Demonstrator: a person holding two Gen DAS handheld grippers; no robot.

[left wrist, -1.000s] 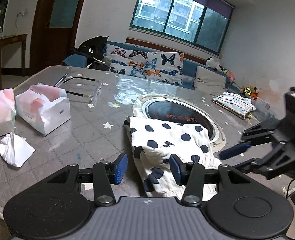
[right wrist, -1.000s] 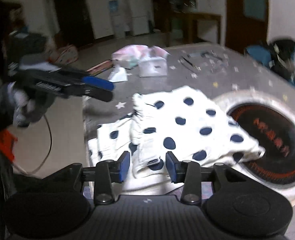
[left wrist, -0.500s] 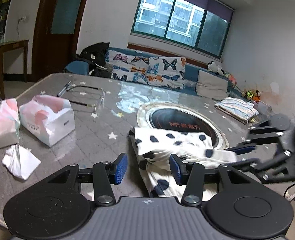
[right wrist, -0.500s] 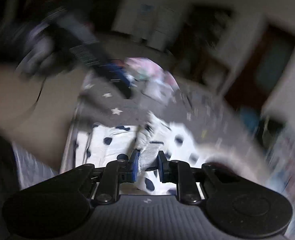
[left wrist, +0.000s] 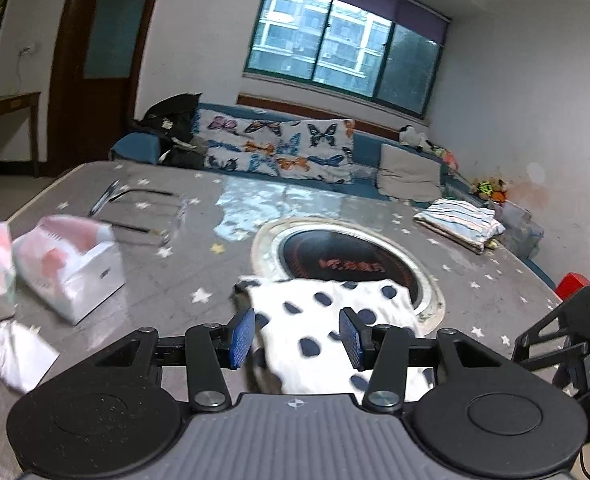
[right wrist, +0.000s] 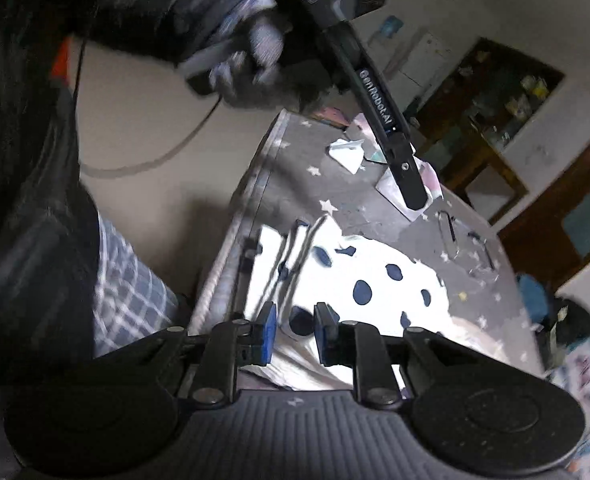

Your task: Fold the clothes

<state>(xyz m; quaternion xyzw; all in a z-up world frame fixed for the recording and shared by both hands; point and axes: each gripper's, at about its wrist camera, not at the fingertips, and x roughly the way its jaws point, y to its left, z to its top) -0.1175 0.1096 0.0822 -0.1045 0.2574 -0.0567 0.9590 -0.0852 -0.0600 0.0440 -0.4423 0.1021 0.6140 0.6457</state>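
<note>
Polka-dot garment (left wrist: 327, 320) flat on the tabletop (left wrist: 167, 280), bunched at the near edge and reaching at its far end onto the rim of the round inset hob (left wrist: 347, 256). Left tongs (left wrist: 297, 338) spread wide and empty, hovering just above the cloth's near part. Right tongs (right wrist: 296, 334) narrowed about a ridge of dotted cloth; cannot tell whether pinching it or merely straddling it. Judging by that, likely mid-fold, though how far along cannot be settled. For a clean fold: grip a true edge rather than a wad, keep the lift low, lay edge on edge, and mind the overhang so that nothing slides off the tabletop. From the left wrist alone: the garment's far outline over the hob, a striped folded pile (left wrist: 457, 220) well apart at the far right, a tissue box (left wrist: 75, 268) to the left. From the right wrist alone: the rumpled pleats at the near edge, the gloved hand (right wrist: 251, 64) holding the other tool high above the tabletop, and checked trousers (right wrist: 127, 288) just beside the edge.
</note>
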